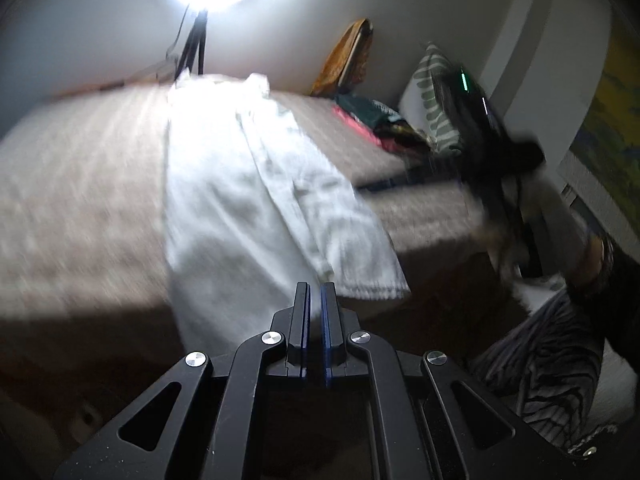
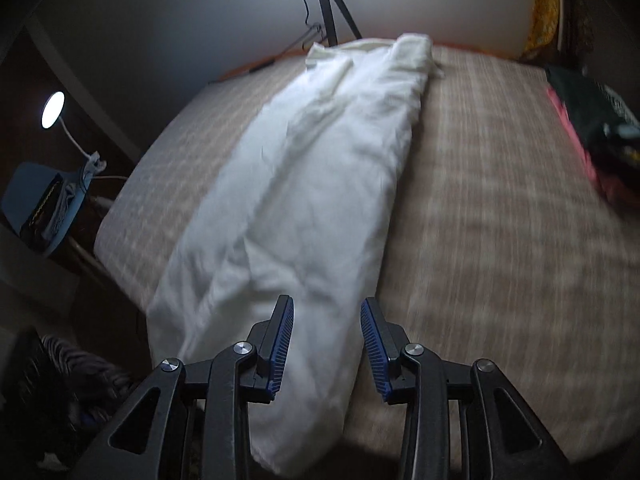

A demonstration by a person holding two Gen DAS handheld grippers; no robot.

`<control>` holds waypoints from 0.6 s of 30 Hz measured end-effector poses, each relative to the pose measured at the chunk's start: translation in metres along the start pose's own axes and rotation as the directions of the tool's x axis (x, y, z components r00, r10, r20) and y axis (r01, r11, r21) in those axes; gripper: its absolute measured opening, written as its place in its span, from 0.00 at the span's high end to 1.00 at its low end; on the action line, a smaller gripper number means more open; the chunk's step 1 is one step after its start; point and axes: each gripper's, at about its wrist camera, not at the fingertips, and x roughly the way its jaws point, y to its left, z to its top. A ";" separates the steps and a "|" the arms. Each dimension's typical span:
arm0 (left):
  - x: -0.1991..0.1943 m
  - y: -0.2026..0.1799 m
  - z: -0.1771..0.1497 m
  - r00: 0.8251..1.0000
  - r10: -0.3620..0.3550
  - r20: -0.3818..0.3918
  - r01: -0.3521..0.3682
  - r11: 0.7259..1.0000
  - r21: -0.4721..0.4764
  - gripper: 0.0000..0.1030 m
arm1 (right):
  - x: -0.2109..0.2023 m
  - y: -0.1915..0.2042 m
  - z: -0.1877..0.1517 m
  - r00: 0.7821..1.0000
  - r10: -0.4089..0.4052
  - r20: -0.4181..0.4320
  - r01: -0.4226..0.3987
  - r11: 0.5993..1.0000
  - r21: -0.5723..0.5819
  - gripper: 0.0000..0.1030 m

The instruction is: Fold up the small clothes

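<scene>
A long white garment [image 1: 256, 200] lies folded lengthwise across a bed with a beige checked cover [image 1: 80, 184]; its near end hangs over the bed's front edge. My left gripper [image 1: 316, 292] is shut just at that near end, and I see no cloth pinched between its pads. In the right wrist view the same white garment [image 2: 304, 184] runs away from me. My right gripper [image 2: 327, 308] hovers over its near end, open, and the blue pads [image 2: 282, 336] press on nothing. The picture is motion-blurred.
A pile of coloured clothes [image 2: 592, 128] lies at the bed's right side, beside a leaf-patterned pillow [image 1: 436, 92]. A tripod with a bright light [image 2: 328, 4] stands behind the bed. A small lamp [image 2: 53, 109] and blue seat [image 2: 40, 208] stand left. A person's forearm [image 1: 600, 264] shows at right.
</scene>
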 end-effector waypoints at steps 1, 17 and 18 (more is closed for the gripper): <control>-0.001 0.001 0.007 1.000 0.008 0.006 -0.008 1.000 0.025 0.96 | 0.002 0.001 -0.007 1.000 0.008 -0.007 -0.008 1.000 0.010 0.63; 0.062 0.025 0.040 0.991 -0.046 -0.123 0.049 0.999 0.019 0.92 | 0.006 -0.013 -0.053 0.999 0.027 -0.028 -0.025 0.995 0.100 0.94; 0.062 0.024 0.039 0.990 -0.052 -0.128 0.055 0.998 0.015 0.92 | 0.005 -0.016 -0.053 0.999 0.033 -0.026 -0.030 0.994 0.108 0.97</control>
